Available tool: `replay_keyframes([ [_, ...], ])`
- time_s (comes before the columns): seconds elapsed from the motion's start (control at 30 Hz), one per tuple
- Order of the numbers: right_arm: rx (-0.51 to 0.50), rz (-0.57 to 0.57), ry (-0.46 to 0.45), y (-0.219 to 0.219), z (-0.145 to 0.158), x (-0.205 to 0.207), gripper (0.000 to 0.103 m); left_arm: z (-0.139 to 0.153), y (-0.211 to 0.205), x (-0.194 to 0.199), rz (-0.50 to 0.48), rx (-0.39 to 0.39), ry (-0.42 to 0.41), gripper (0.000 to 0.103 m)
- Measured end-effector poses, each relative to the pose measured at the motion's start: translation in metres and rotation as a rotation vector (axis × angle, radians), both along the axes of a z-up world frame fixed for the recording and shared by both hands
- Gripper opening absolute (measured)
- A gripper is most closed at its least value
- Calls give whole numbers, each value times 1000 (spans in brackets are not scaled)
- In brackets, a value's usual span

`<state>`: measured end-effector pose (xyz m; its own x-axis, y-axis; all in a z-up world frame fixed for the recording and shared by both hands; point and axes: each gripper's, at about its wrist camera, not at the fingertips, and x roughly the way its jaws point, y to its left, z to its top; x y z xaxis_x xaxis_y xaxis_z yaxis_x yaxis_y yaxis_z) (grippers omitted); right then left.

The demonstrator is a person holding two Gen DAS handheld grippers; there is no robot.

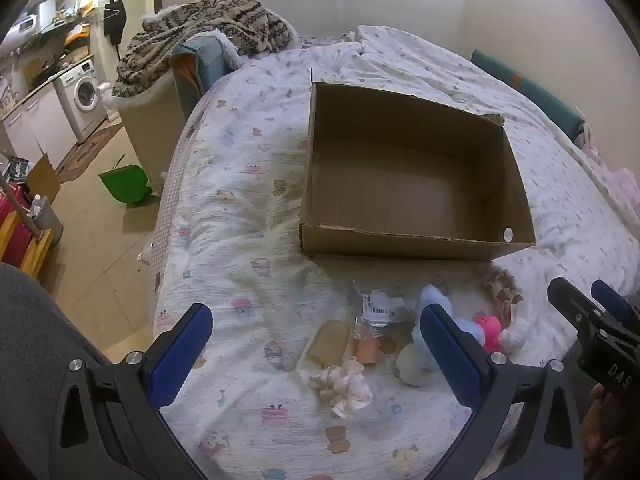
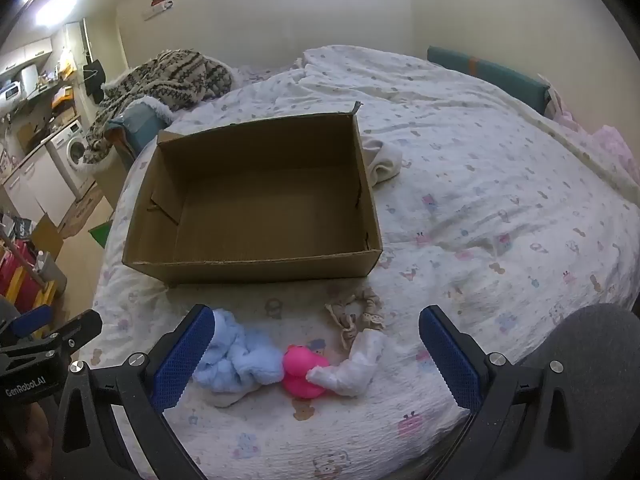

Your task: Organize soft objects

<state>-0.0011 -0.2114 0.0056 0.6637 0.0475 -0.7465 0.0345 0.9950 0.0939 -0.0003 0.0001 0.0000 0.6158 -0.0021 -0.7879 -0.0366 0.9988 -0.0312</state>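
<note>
An empty open cardboard box (image 1: 416,240) (image 2: 256,264) sits on the bed. Small soft things lie in front of it: a cream scrunchie (image 1: 342,388), a tan roll (image 1: 330,342), a pale ball (image 1: 412,364), a light blue cloth (image 2: 240,356), a pink toy duck (image 2: 300,372), a white cloth piece (image 2: 356,364) and a beige patterned scrunchie (image 2: 356,316). My left gripper (image 1: 316,344) is open above the scrunchie and roll. My right gripper (image 2: 312,346) is open above the blue cloth, duck and white piece. Both hold nothing.
The bed has a white printed cover (image 2: 480,220). A white cloth (image 2: 384,160) lies behind the box. A patterned blanket (image 1: 208,36) is heaped at the bed's far left. The bed edge drops to the floor at left, with a green bin (image 1: 124,182).
</note>
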Motion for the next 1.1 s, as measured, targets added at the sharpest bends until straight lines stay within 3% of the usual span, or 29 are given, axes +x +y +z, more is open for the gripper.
replay_keyframes([
  [1.1, -3, 0, -10, -1, 0, -1, 103, -6, -2, 2, -5, -6, 23, 103],
])
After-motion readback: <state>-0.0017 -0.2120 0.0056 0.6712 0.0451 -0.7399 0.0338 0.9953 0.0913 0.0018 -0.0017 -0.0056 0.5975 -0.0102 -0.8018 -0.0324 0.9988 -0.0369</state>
